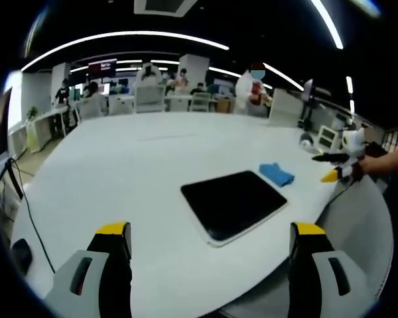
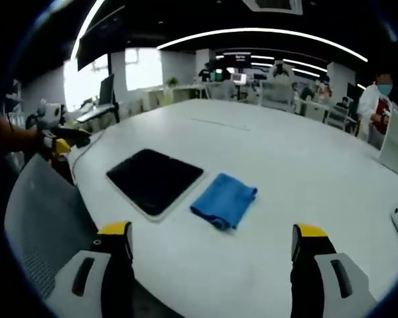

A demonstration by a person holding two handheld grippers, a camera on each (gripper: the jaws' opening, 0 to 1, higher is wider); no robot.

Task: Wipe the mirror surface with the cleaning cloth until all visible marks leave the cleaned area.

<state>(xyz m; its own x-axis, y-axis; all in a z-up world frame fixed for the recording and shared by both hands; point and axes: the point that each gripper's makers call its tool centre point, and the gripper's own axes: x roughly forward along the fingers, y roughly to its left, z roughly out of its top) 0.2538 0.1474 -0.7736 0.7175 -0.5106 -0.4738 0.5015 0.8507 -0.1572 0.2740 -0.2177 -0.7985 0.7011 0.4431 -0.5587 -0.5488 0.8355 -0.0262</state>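
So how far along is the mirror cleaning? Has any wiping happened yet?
Nothing looks started. The blue cleaning cloth lies folded on the white table beside the dark mirror, not on it. The right gripper and left gripper are both open and hold nothing. Left to do: pick up the cloth and wipe the mirror. Marks on it are too faint to judge here.

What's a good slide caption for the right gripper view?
Open right hand-held gripper facing the folded blue cloth beside the dark mirror on a white table.
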